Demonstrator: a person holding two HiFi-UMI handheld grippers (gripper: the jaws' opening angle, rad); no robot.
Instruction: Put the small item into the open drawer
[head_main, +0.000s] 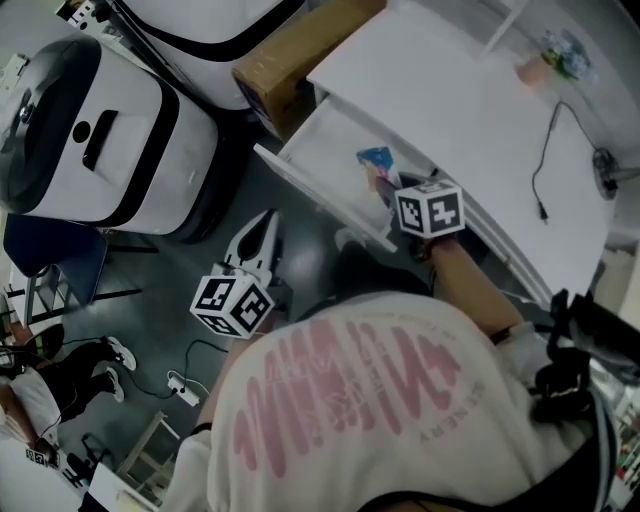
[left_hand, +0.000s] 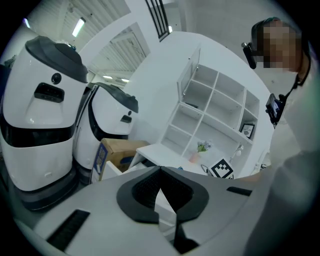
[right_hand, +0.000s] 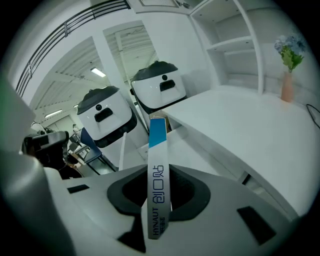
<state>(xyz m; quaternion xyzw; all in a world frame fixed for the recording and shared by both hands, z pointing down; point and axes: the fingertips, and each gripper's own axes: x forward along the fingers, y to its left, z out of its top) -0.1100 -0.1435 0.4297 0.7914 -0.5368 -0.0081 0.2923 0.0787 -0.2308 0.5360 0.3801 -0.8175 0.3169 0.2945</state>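
Our right gripper (right_hand: 159, 175) is clamped on the small item (right_hand: 156, 210), a slim white box with a blue end. It is gripped low, so the blue tip leads towards the open drawer (head_main: 328, 138) under the desk top (head_main: 450, 90). The box is over the drawer's inside; we cannot tell if it touches the bottom. The desk's overhanging edge looks likeliest to catch it. Our left gripper (left_hand: 160, 172) hangs low near the drawer front, jaws together on nothing, out of the way. A cardboard box (head_main: 300, 45) and white machines (head_main: 110, 130) stand beyond.
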